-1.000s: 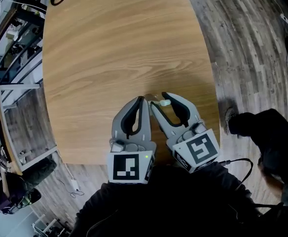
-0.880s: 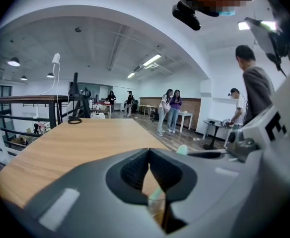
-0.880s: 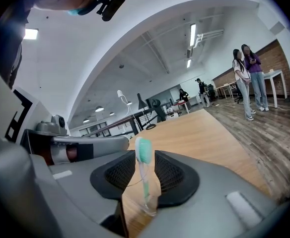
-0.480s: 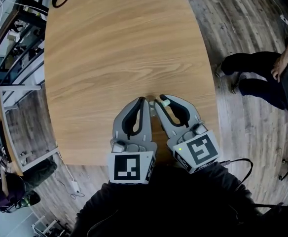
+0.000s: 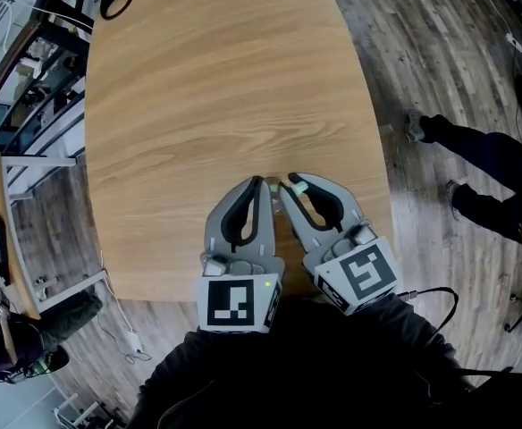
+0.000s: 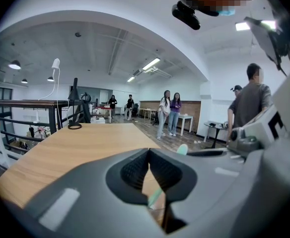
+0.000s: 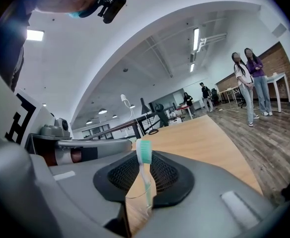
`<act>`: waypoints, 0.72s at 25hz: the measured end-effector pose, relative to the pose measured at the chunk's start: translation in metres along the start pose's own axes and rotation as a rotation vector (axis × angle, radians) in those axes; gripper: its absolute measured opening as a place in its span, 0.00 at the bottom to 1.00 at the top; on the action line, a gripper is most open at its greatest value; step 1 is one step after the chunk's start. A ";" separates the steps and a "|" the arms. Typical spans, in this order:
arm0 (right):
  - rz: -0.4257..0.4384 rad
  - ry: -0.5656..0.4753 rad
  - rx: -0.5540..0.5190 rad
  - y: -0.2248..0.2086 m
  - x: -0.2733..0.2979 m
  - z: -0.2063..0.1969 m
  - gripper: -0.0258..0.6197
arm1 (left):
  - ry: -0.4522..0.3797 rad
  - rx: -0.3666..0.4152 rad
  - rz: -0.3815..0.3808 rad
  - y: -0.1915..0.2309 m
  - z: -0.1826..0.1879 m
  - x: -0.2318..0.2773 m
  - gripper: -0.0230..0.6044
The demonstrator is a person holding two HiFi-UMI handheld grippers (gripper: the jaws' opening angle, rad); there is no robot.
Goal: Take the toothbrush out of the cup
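A clear glass cup (image 7: 135, 202) stands on the wooden table (image 5: 216, 88) near its front edge, with a toothbrush (image 7: 144, 150) with a mint-green head upright in it. My right gripper (image 7: 144, 155) has just been closing and is shut on the cup, its pads against the glass on both sides. From above, the brush head (image 5: 299, 187) shows between the right gripper's (image 5: 295, 182) jaws. My left gripper (image 5: 259, 180) sits close beside it on the left, shut with nothing in it. In the left gripper view the toothbrush (image 6: 182, 149) stands just right of the left gripper (image 6: 148, 150).
A black ring-shaped object (image 5: 118, 3) lies at the table's far left corner. A person's legs (image 5: 475, 159) are on the wooden floor right of the table. Shelving and a desk (image 5: 2, 231) stand to the left. Several people (image 6: 170, 113) stand far across the room.
The right gripper's jaws have narrowed from wide open onto the cup. The left gripper has stayed put. The person on the floor at the right has walked on.
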State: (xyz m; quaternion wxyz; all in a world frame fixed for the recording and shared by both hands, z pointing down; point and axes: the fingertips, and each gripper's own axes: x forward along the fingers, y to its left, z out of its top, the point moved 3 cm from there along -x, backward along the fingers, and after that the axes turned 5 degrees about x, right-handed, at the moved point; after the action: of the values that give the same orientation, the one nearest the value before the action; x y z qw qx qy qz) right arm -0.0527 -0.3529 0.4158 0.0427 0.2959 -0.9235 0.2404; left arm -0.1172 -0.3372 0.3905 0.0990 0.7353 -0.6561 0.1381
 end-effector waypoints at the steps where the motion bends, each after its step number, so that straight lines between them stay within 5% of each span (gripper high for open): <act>1: 0.003 -0.001 -0.001 0.000 0.000 0.001 0.14 | -0.002 0.000 0.002 0.000 0.001 0.000 0.05; 18: -0.026 -0.113 -0.097 0.042 -0.006 0.035 0.14 | -0.137 0.027 -0.014 0.022 0.030 -0.040 0.05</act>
State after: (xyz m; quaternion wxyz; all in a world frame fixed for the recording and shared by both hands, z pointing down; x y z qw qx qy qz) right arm -0.0696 -0.3363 0.3658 0.0078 0.3186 -0.9311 0.1775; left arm -0.1411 -0.3122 0.3480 0.0451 0.7488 -0.6543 0.0958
